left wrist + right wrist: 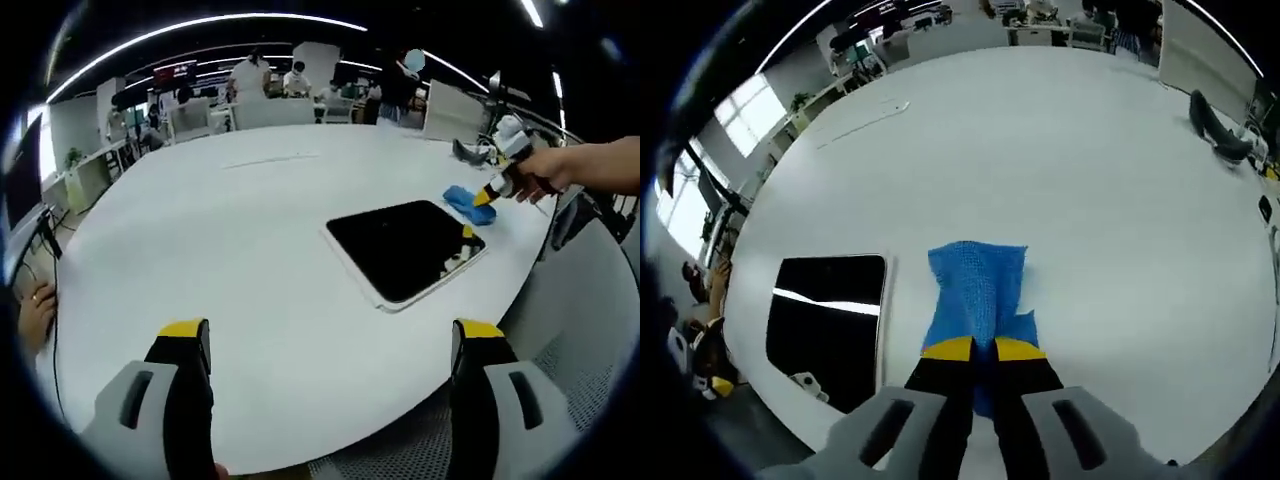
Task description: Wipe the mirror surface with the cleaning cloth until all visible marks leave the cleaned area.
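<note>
1. Mirror (405, 247): a dark rectangular pane in a pale frame, lying flat on the white table (240, 260). In the right gripper view the mirror (828, 325) sits to the left of the cloth, near it but apart. A bright streak across its face looks like a reflected ceiling light rather than a mark.
2. Cleaning cloth (978, 290): blue, spread on the table just beside the mirror's frame. Its near end runs in between the right gripper's (974, 349) yellow-tipped jaws, which stand drawn together and appear to pinch it. In the left gripper view the cloth (467, 203) lies just past the mirror's far corner, with the right gripper (487, 193) down on it.
3. Left gripper (330, 345): jaws spread wide with nothing between them, held over the table's near edge, well short of the mirror.
4. Step in hand, as judged: securing the cloth before wiping; the glass seems not yet touched.
5. Technique advised: confirm a firm pinch, carry the cloth onto the pane, press it flat, and sweep in overlapping passes from one frame edge to the other.
6. Caution: the mirror may slide, so the left gripper could steady its frame. Both objects should remain on the table.
</note>
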Demonstrator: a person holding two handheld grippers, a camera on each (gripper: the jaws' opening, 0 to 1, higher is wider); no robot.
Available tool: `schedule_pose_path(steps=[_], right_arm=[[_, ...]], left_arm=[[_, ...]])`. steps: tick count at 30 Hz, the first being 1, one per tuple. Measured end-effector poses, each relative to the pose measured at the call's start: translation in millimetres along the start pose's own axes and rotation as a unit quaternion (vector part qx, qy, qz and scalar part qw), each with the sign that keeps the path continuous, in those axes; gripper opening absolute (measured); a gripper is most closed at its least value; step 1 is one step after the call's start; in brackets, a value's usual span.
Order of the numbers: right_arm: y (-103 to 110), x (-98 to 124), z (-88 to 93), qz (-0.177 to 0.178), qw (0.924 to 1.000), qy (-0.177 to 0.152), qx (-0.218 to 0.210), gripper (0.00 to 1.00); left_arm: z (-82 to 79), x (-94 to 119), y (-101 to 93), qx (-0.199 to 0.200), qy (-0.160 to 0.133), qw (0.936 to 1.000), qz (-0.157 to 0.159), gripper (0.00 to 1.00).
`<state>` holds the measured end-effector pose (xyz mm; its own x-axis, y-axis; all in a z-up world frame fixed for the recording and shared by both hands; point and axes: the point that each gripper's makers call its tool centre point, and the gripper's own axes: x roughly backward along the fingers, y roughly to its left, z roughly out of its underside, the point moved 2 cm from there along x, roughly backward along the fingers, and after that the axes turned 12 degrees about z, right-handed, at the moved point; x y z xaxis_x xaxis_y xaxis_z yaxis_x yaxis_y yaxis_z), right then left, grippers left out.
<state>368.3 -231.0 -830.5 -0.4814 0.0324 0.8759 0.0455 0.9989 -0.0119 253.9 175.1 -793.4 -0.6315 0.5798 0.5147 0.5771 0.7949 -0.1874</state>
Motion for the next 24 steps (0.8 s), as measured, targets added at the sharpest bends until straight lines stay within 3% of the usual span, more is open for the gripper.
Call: schedule_pose_path(steps=[1, 2, 4, 5, 10, 12, 17, 24], right_arm=[[3, 4, -5.4, -0.007, 1.0, -0.003, -0.005, 0.01], [11, 11, -15.5, -0.027, 0.9985, -0.007, -0.046, 0.0], [12, 16, -28.5, -0.03, 0.997, -0.011, -0.07, 0.0], [17, 20, -38.6, -0.042, 0.9958, -0.022, -0.079, 0.0], [36, 24, -50.0, -0.065, 0.995, -0.011, -0.076, 0.0], [46, 25, -51.9, -0.074, 0.9944, -0.009, -0.075, 0.0], [69, 8, -50.4, -0.085, 0.9949, 0.011, -0.053, 0.0], [99, -15, -33.5, -0.095, 0.9942, 0.036, -0.036, 0.0]], left_arm=[[-4.1, 2, 0.7, 0.003, -0.011, 0.9999, -0.003, 0.99], [-12.7, 4, 0.0, 0.011, -0.039, 0.9992, -0.004, 0.99], [-25.6, 7, -3.6, 0.041, -0.083, 0.9957, 0.004, 0.99], [-25.6, 6, -4.8, 0.054, -0.084, 0.995, 0.007, 0.99], [-11.1, -4, -4.7, 0.05, -0.05, 0.9974, 0.01, 0.99], [0.6, -4, -0.2, 0.038, -0.015, 0.9992, -0.007, 0.99], [0.7, -5, -1.2, 0.037, -0.021, 0.9991, -0.002, 0.99], [3.4, -8, -2.4, 0.04, -0.016, 0.999, 0.007, 0.99]])
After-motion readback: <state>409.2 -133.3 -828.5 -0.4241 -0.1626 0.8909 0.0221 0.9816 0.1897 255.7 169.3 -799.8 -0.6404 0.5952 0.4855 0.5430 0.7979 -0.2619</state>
